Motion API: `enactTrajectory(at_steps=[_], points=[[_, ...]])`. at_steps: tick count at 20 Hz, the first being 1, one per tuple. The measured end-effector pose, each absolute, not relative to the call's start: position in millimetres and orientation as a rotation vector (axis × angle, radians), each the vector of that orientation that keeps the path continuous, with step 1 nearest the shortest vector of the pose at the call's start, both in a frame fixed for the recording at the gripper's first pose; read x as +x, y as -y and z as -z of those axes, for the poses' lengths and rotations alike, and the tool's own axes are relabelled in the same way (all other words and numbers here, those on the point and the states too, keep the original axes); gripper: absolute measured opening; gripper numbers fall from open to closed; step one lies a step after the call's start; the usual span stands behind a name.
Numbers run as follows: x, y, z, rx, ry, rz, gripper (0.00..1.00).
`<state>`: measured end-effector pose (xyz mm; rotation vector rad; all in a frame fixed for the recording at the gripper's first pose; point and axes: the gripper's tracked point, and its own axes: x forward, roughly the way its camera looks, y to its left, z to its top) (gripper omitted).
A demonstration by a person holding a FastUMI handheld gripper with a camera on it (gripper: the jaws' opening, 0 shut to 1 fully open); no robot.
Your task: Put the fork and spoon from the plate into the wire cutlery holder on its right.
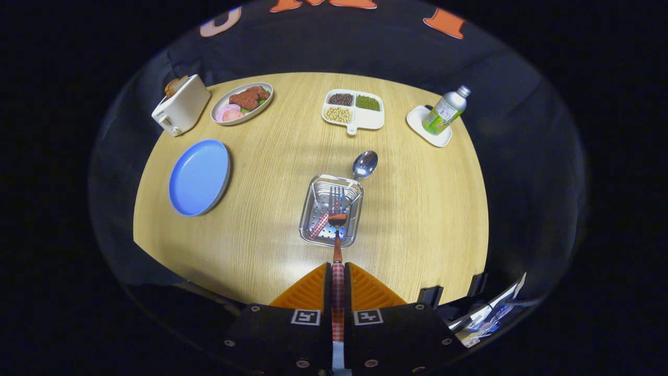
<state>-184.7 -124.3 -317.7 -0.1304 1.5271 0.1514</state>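
Observation:
My gripper [338,267] is shut on the checkered handle of the fork [337,245], which runs straight ahead from between the fingers. Its tines reach over the mouth of the metal cutlery holder [309,206] just ahead of the fingers. The spoon [365,164] stands in the holder: its shiny bowl leans out past the far rim and its checkered handle lies slanted inside. The blue plate [199,177] sits to the left of the holder with nothing on it.
Along the far side of the round wooden table [428,209] stand a white toaster [180,106], an oval dish of food [242,102], a divided tray of beans [354,108] and a green bottle [445,110] on a white coaster.

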Motion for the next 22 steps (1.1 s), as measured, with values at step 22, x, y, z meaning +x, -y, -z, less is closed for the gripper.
enactTrajectory(at_steps=[22], points=[[-173.9,102.2,353.9,0.109,-1.902,-0.145,0.12]])
